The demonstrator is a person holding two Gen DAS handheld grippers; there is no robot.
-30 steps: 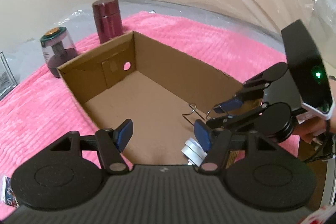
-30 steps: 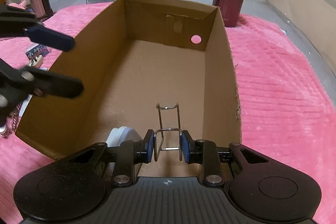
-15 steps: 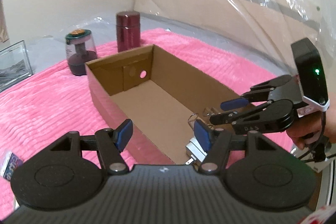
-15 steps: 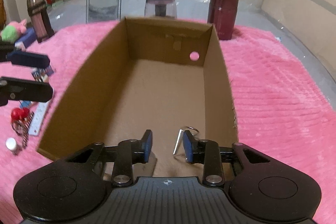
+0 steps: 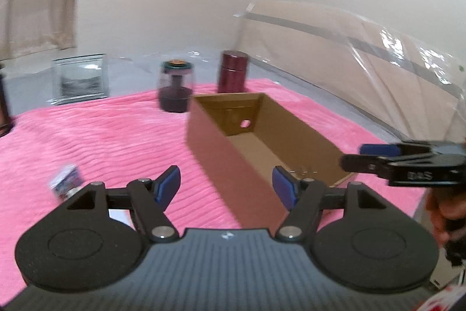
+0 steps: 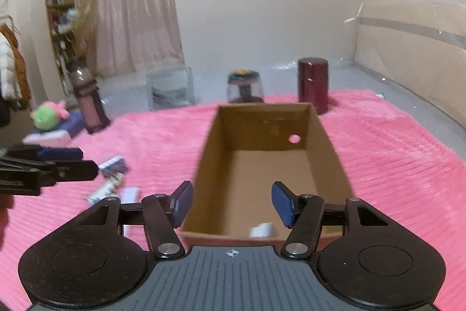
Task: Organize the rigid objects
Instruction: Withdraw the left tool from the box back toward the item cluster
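Observation:
An open cardboard box (image 5: 209,147) lies on the pink blanket (image 5: 102,142). A thin wire clip (image 5: 303,171) rests on its floor near the front, and in the right wrist view a small white object (image 6: 262,230) lies at the box's (image 6: 214,145) near end. My left gripper (image 5: 225,184) hovers beside the box's left wall, its jaws opening with nothing between them. My right gripper (image 6: 231,201) hangs above the near end of the box, jaws also opening and empty. Each gripper shows in the other's view: right gripper (image 5: 378,158), left gripper (image 6: 58,163).
A maroon canister (image 6: 313,83), a clear jar with a dark base (image 6: 244,86) and a picture frame (image 6: 170,88) stand behind the box. Small packets (image 6: 113,165) lie on the blanket at left, with a plush toy (image 6: 48,115) and a dark bottle (image 6: 87,101) beyond.
My right gripper let go of the wire clip inside the box, opened and rose back. My left gripper pulled back and left, away from the box, and widened slightly.

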